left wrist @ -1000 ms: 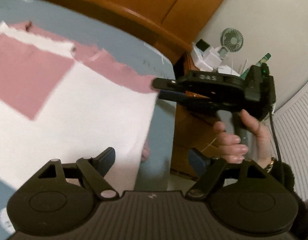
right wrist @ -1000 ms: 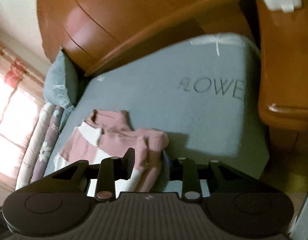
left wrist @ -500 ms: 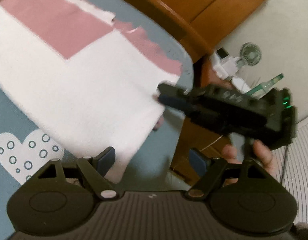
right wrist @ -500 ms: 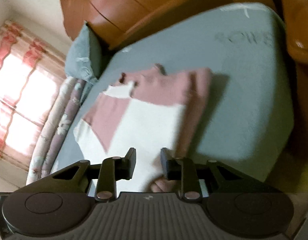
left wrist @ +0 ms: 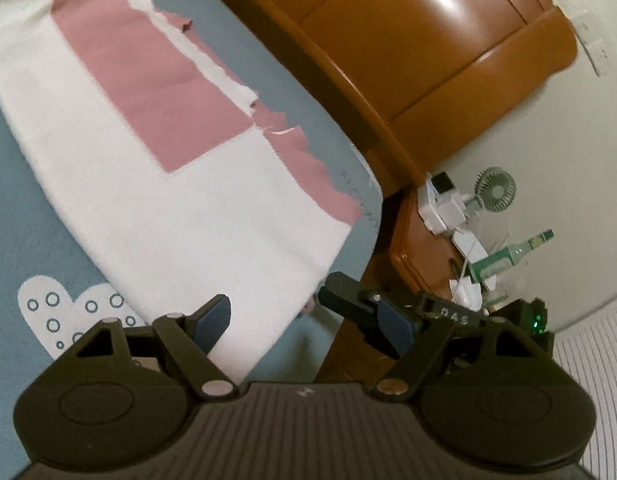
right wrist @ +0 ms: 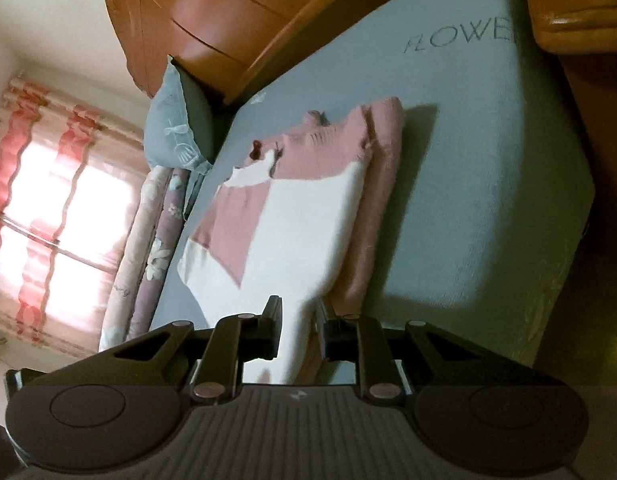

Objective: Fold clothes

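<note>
Since the earlier frames, the sweater (left wrist: pixel 180 184) is lying flatter and wider across the bed (left wrist: pixel 12 208): a second ago its near end was bunched and raised in the right gripper (right wrist: pixel 298 328), and now the white body is spreading out with the pink sleeve (right wrist: pixel 372 208) folded in along its right edge. The right gripper is sitting lower too, close over the sheet near the bed's edge.

The right gripper is closing on the sweater's near hem, its 2 fingers narrowly apart with white cloth running between them; I judge it is holding that corner to keep the hem taut and straight while the garment is settling. Whether the pinch is firm or about to loosen, the views are not showing.

The left gripper (left wrist: pixel 304 320) is standing wide open, holding nothing. The hem's near left part is lying just ahead of its left finger (left wrist: pixel 214 314), overlapping the finger's tip in view, so it is well placed to take that corner. Seen from the left wrist, the right gripper's tip is touching the sweater's lower right corner, just beside the left gripper's right finger.

The sweater is lying lengthwise, collar (right wrist: pixel 314 118) toward the headboard (left wrist: pixel 408 52), hem toward both grippers. That placing suits either smoothing after the sleeve fold or readying a hem-to-collar fold.
</note>
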Demonstrator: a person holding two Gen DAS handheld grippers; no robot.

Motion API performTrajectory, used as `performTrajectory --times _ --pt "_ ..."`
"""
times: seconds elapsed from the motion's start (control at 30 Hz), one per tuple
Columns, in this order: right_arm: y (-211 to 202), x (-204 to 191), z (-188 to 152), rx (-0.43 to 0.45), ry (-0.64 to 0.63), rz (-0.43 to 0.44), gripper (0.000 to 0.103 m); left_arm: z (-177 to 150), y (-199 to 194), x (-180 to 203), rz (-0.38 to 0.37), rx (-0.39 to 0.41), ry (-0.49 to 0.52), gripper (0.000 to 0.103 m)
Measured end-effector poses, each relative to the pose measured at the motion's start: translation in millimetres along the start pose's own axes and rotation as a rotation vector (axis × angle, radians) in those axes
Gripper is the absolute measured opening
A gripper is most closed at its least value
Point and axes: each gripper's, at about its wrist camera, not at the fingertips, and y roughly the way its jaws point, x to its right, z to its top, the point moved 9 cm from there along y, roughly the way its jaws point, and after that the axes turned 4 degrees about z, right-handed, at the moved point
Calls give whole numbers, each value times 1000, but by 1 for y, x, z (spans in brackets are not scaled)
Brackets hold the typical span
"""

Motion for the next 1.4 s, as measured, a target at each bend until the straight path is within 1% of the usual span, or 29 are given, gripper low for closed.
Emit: performTrajectory --times 0.03,0.17,0.2,0.23,0.3,0.4,0.47,0.57,0.67,0.8,0.83,0.87,0.9,0.93,0.97,1.03,1.1,1.17,1.2,1.3,1.37,1.4 --pt "1 0 0 -2 -1 3 20 0 3 -1 1 -2 -7 81" --pt "0 -5 3 0 -12 22 20 0 11 -2 5 -5 -30 81" --pt "-1 -6 4 1 -15 26 21 1 13 -2 5 -4 -33 81" --pt "-1 -7 5 2 -18 31 24 2 14 0 5 -2 -34 81" --pt "-2 -10 6 3 -24 40 24 3 13 3 9 8 -20 81" --pt "-3 -13 9 5 -32 53 24 2 9 12 19 18 55 81" --pt "-3 -12 13 12 -30 61 24 -3 11 17 34 6 112 81" --pt "-1 1 30 41 -3 68 26 -14 16 23 52 -18 189 81" --pt "2 14 46 71 24 75 27 -27 27 27 58 -57 233 81" --pt "5 32 68 110 61 84 27 -37 31 27 76 -58 289 81" --pt "5 36 74 120 70 87 24 -38 30 26 75 -58 294 81" --pt "6 40 79 130 79 89 17 -39 30 25 74 -59 299 81" --pt "7 45 85 140 88 91 13 -40 29 23 73 -59 304 81" --pt "8 49 90 150 97 94 4 -40 28 22 75 -59 302 81" --pt "8 54 96 160 107 96 0 -41 27 20 79 -58 299 81" --pt "9 59 104 169 119 99 0 -42 24 18 73 -54 290 81" --pt "7 51 104 163 78 66 4 -43 19 19 79 -53 298 81" --pt "4 35 101 155 12 40 19 -42 13 25 68 -42 312 81" --pt "4 25 97 144 -12 51 21 -40 10 30 52 -32 324 81" --pt "11 -6 78 83 -76 103 21 -39 13 42 36 -14 376 81" --pt "18 -21 59 24 -117 119 21 -43 21 45 35 -32 407 81" --pt "21 -25 50 0 -140 112 21 -47 25 45 39 -42 414 81"
